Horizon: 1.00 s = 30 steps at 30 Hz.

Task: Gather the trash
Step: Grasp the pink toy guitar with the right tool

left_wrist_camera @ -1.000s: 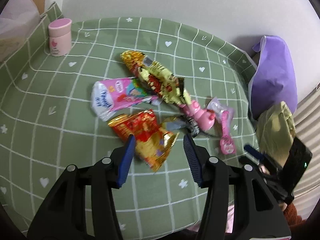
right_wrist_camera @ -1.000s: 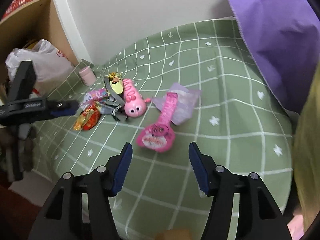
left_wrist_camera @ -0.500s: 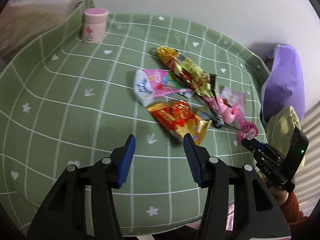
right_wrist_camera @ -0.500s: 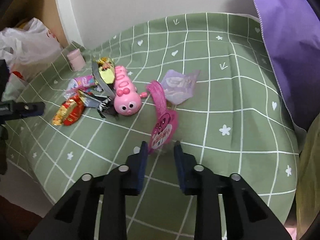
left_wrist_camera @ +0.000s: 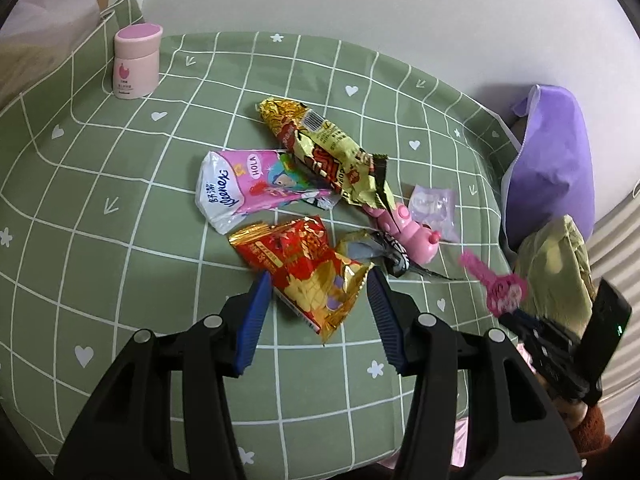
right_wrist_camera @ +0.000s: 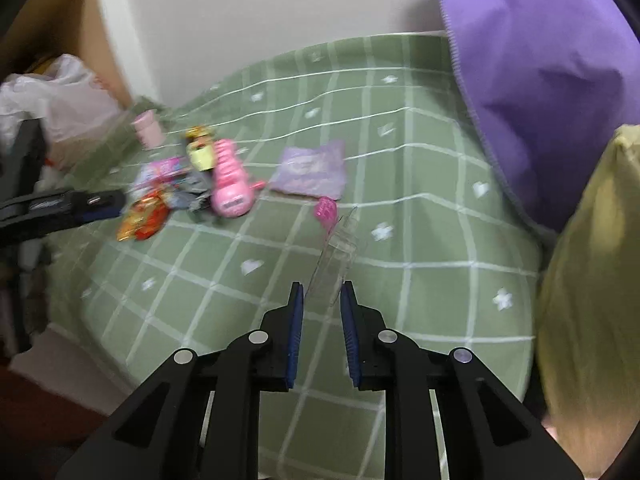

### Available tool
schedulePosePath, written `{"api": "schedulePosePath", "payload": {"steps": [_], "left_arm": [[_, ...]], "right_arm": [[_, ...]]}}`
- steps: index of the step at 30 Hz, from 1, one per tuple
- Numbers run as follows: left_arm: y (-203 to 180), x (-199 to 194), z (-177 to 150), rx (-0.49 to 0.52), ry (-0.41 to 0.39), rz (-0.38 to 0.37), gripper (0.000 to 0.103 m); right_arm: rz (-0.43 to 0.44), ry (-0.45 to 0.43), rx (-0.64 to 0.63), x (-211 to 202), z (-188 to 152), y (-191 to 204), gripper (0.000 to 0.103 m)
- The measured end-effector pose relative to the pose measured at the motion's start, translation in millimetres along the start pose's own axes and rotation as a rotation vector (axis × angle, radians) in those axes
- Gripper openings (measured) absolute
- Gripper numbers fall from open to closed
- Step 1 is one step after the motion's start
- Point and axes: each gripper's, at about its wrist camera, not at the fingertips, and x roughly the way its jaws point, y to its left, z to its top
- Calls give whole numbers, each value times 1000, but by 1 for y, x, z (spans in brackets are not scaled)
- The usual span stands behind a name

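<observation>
Trash lies on the green checked cloth (left_wrist_camera: 120,220). My left gripper (left_wrist_camera: 316,280) is open, its fingers on either side of a red and gold snack wrapper (left_wrist_camera: 308,272). Beyond it lie a pink tissue pack (left_wrist_camera: 248,188), a yellow wrapper (left_wrist_camera: 320,152), a pink caterpillar toy (left_wrist_camera: 412,232) and a pale purple packet (left_wrist_camera: 434,208). My right gripper (right_wrist_camera: 322,300) is shut on a pink blister pack (right_wrist_camera: 336,240) and holds it tilted above the cloth; it also shows in the left wrist view (left_wrist_camera: 500,288).
A pink jar (left_wrist_camera: 136,64) stands at the cloth's far left corner. A purple bag (right_wrist_camera: 540,72) and a yellow-green bag (right_wrist_camera: 592,280) sit at the right edge. A white plastic bag (right_wrist_camera: 52,108) and shelves are at the left.
My right gripper has closed on the pink blister pack and lifted it off the cloth. My left gripper has moved forward and now straddles the red and gold wrapper.
</observation>
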Motion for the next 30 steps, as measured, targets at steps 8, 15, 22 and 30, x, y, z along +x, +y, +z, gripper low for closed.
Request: {"api": "schedulePosePath", "payload": {"steps": [8,15,22,30], "left_arm": [[9,-4,-4,-13,2,8,47],[23,-14,-5,-24,-11,44,47],[26,-15,-7,-21,-3,62,47],[24,-11,-7,-21,6,58,48]], "right_arm": [[44,-45,108,-3,-6,-11,63],[-58,-24,120,13,-3,-10,63],[-23,6,130,33,-5,-10,53],[-29,-14,40,23,-3,6,46]]}}
